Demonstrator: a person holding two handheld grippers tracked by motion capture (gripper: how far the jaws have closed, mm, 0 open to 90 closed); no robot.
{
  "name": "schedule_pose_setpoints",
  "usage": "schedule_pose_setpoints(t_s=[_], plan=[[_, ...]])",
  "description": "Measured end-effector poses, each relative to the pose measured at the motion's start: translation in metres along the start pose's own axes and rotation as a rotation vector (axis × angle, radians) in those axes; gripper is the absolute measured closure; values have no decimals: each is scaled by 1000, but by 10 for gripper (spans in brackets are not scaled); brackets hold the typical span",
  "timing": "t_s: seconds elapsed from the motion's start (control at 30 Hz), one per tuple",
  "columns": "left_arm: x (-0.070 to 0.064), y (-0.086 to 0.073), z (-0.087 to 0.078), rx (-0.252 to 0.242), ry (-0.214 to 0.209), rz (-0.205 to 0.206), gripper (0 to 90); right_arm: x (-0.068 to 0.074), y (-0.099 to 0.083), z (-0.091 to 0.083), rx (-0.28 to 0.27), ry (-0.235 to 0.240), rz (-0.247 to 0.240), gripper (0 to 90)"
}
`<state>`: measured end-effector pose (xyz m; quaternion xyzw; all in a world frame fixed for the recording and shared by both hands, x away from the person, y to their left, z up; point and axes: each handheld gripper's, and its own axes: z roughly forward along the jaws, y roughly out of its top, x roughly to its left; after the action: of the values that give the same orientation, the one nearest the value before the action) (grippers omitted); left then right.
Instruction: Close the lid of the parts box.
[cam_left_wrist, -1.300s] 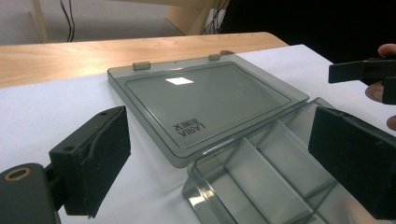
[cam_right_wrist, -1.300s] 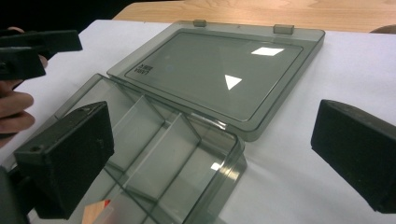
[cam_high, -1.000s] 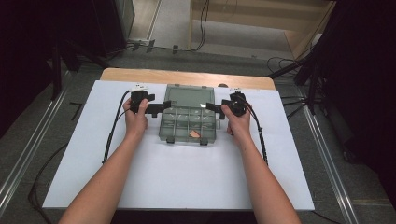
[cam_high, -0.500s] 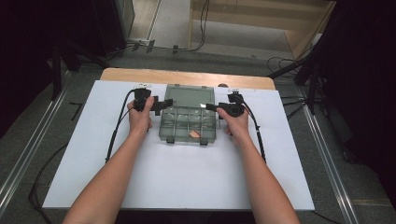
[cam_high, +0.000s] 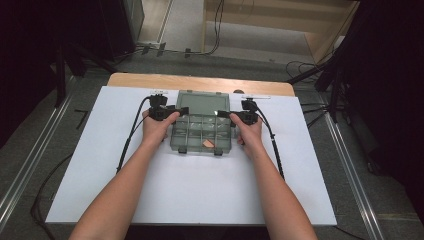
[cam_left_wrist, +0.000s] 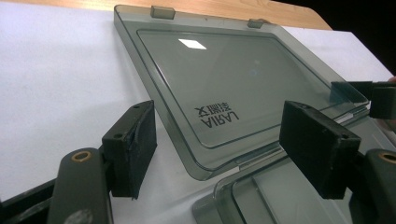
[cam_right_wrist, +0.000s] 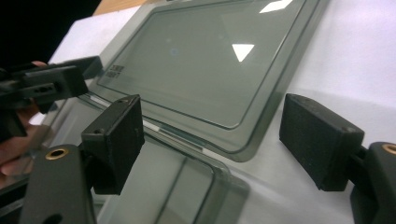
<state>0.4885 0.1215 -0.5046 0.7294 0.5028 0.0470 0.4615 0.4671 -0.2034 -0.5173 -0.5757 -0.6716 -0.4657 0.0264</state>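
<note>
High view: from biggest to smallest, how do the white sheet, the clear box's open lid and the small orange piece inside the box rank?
1. white sheet
2. open lid
3. small orange piece

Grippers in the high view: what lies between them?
Between the left gripper and right gripper sits the smoky clear plastic compartment box, its lid folded open, seen in the high view.

The smoky clear lid (cam_left_wrist: 243, 88) bears "AIRAJ" with small characters above it, seen upside down.

Lid (cam_high: 203, 103) of the organizer box (cam_high: 201, 135) now fully back, flat on the white sheet (cam_high: 100, 150).
</note>
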Motion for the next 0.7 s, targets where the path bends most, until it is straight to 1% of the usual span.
schedule_pose_setpoints(t_s=[0.17, 0.23, 0.27, 0.33, 0.37, 0.4, 0.43, 0.47, 0.5, 0.57, 0.6, 0.63, 0.7], plan=[[1, 0, 3, 11, -8, -28, 281, -2, -1, 3, -9, 22, 35, 203], [1, 0, 4, 14, -3, -33, 281, -3, -1, 4, -10, 28, 41, 208], [1, 1, 4, 15, -3, -34, 281, -3, -1, 4, -8, 27, 43, 223], [2, 1, 4, 15, -3, -43, 287, -4, 0, 3, -4, 44, 54, 255], [2, 1, 4, 15, -2, -46, 299, -5, -1, 3, -8, 44, 55, 286], [2, 1, 4, 13, 1, -46, 317, -6, 0, 2, -12, 40, 56, 359], [2, 1, 3, 12, -1, -51, 343, -5, 0, 1, -14, 13, 53, 395], [2, 1, 4, 8, -3, -56, 378, -6, 0, 1, -19, 16, 50, 441], [1, 1, 4, 1, 4, -52, 386, -6, 0, 0, -26, 10, 42, 480], [1, 2, 3, -8, 18, -47, 432, -4, 1, -2, -28, -26, 21, 539], [1, 3, 2, -12, 27, -45, 466, -3, 1, -2, -33, -47, 5, 588], [2, 3, 1, -14, 29, -42, 508, -2, 0, -3, -35, -69, -11, 603], [2, 4, -1, -24, 27, -31, 548, -1, 0, -5, -43, -73, -26, 621]])
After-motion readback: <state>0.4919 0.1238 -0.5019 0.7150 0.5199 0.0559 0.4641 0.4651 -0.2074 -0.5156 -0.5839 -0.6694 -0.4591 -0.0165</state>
